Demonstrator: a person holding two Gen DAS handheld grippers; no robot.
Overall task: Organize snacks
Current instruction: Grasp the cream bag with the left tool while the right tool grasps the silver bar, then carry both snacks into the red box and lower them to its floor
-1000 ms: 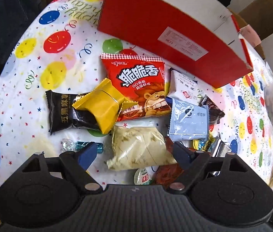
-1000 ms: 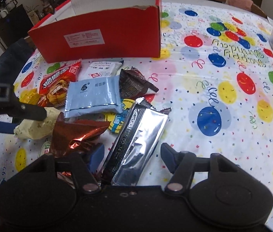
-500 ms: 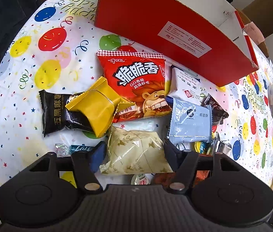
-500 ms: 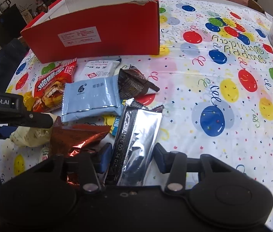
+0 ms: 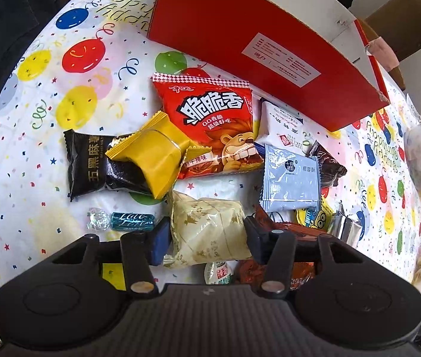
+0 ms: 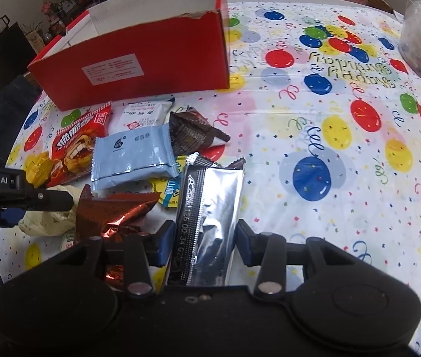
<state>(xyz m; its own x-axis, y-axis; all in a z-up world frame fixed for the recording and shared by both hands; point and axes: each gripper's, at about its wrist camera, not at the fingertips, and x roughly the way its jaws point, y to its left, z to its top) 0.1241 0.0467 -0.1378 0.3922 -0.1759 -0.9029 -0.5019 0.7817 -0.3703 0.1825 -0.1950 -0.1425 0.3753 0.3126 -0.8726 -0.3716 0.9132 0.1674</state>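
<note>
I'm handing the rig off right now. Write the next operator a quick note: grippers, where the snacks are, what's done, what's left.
Left gripper: pads against the cream packet, closed on it, packet on the table.
Right gripper: closed on the silver packet, also on the table.
Red box stands behind the pile; its inside is not visible.
Red lion bag, yellow packet, light blue packet and others lie loose on the tablecloth.
Left: lift both, box them, then the rest.

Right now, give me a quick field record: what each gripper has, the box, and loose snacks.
left gripper: closed on cream packet
right gripper: closed on silver packet
box: red, open top, behind the pile, contents not visible
loose snacks: red lion bag, yellow packet, black packet, light blue packet
surface: balloon tablecloth
</note>
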